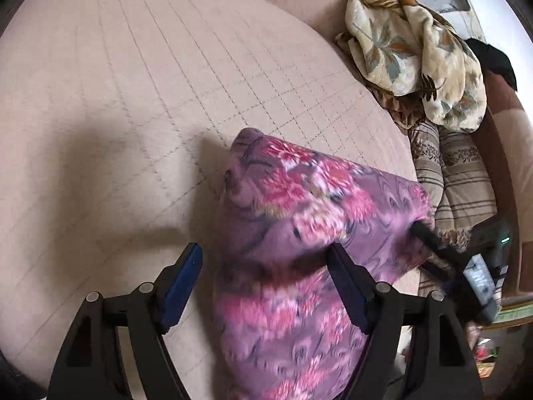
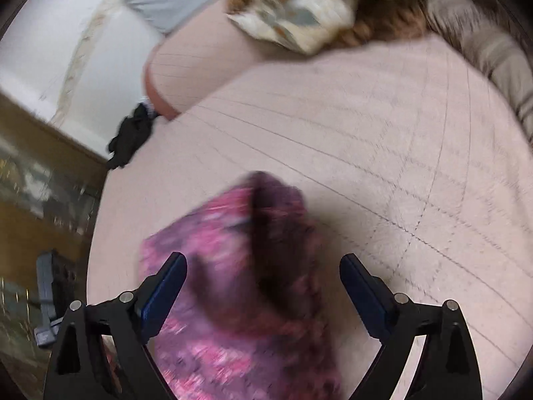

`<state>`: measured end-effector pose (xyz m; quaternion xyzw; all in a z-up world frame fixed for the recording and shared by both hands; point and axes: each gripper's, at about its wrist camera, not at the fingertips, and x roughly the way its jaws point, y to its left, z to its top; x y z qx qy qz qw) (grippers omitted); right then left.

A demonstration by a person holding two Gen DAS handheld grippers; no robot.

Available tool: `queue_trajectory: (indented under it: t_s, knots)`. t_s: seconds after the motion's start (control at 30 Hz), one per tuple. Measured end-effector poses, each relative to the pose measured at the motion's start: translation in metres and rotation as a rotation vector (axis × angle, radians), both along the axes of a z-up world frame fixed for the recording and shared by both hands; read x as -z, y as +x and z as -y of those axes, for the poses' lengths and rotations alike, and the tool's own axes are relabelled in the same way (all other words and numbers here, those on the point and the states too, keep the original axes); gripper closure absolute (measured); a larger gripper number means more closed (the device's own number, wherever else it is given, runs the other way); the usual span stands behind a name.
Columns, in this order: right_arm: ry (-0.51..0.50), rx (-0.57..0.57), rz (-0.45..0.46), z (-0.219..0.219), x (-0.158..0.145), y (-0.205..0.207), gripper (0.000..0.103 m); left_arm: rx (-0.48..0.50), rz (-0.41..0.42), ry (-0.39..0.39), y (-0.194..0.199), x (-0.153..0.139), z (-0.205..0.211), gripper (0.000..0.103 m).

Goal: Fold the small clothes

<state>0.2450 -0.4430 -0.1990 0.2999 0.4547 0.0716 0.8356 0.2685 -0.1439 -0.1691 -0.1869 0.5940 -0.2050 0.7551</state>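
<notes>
Both hand-held grippers spread, left (image 1: 265, 260), right (image 2: 263, 266); blurred floral garment (image 1: 299, 200) cut off below.

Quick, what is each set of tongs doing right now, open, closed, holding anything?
Left tongs: open, floral garment between the fingers, not pinched.
Right tongs: open wide above the garment, holding nothing.

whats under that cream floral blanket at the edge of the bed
Under the cream floral blanket, a brown patterned fabric pokes out at its lower edge, lying on the pink quilted bedcover. Striped pillows sit beside it. Anything else beneath is covered.
</notes>
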Motion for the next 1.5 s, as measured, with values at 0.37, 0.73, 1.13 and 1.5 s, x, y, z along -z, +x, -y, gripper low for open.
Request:
queue_trajectory:
  t_s: [0.37, 0.73, 1.13, 1.5]
  knots:
    - [0.256, -0.068, -0.131, 0.01, 0.06, 0.005, 0.073, 0.079, 0.011, -0.087, 0.022, 0.004, 0.016, 0.071]
    - [0.32, 0.072, 0.031, 0.004, -0.022, -0.006, 0.08, 0.22, 0.161, -0.059, 0.093, -0.091, 0.039, 0.071]
    - [0.067, 0.082, -0.004, -0.015, 0.006, 0.022, 0.029, 0.151, 0.114, 0.103, 0.063, -0.004, -0.03, 0.041]
    - [-0.148, 0.061, -0.005, -0.079, 0.002, -0.089, 0.028, 0.062, 0.017, -0.004, -0.002, 0.015, -0.043, 0.037]
